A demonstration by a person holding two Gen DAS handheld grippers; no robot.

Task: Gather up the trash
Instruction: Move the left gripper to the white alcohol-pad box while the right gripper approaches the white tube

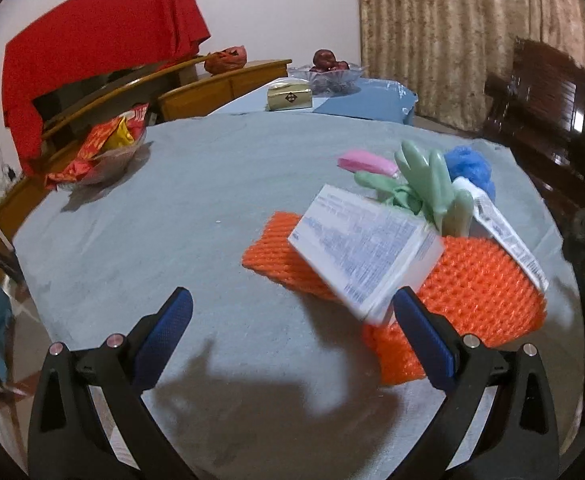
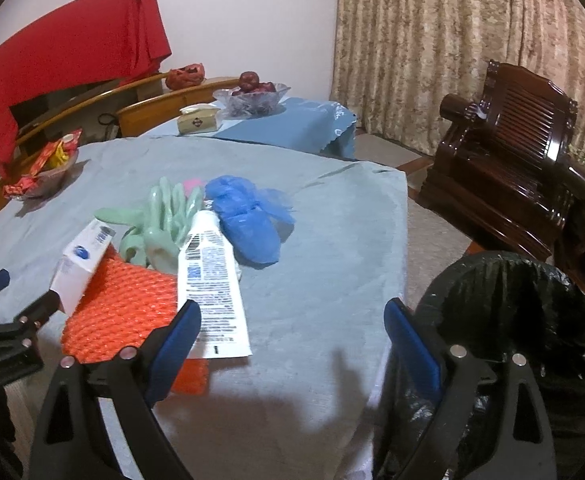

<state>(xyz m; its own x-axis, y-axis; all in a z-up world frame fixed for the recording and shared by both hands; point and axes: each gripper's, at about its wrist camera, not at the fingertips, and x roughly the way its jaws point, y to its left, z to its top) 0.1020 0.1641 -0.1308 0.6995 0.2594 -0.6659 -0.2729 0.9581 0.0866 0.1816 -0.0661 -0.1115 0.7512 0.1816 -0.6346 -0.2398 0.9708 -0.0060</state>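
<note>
Trash pile: a white carton (image 1: pixel 366 254), a squeezed tube (image 2: pixel 212 284), pale green gloves (image 2: pixel 160 220), a blue shoe cover (image 2: pixel 244 220) and a small pink item (image 1: pixel 366 162) lie bunched together on the grey-covered table (image 1: pixel 172 200).

Carton: it leans tilted across the orange foam net (image 1: pixel 480 292), its near corner just ahead of my left gripper's right finger.

Tube: it lies flat, partly on the net and partly on the cloth, with its crimped end beside my right gripper's left finger.

Left gripper (image 1: pixel 292 328): fingers spread wide, holding nothing, hovering low over the cloth.

Right gripper (image 2: pixel 292 336): also spread wide and empty, near the table's edge.

Bin (image 2: pixel 524 320): lined with a black bag, standing on the floor beside the table, to the right of my right gripper.

Step in hand, as I judge it: take the carton with the left.

Doing it well: I would swing right until the carton's narrow edge sits between both fingers, then close across its thickness, not its broad face.

Risk: the carton rests loosely; a nudge could slide it off the net.
</note>
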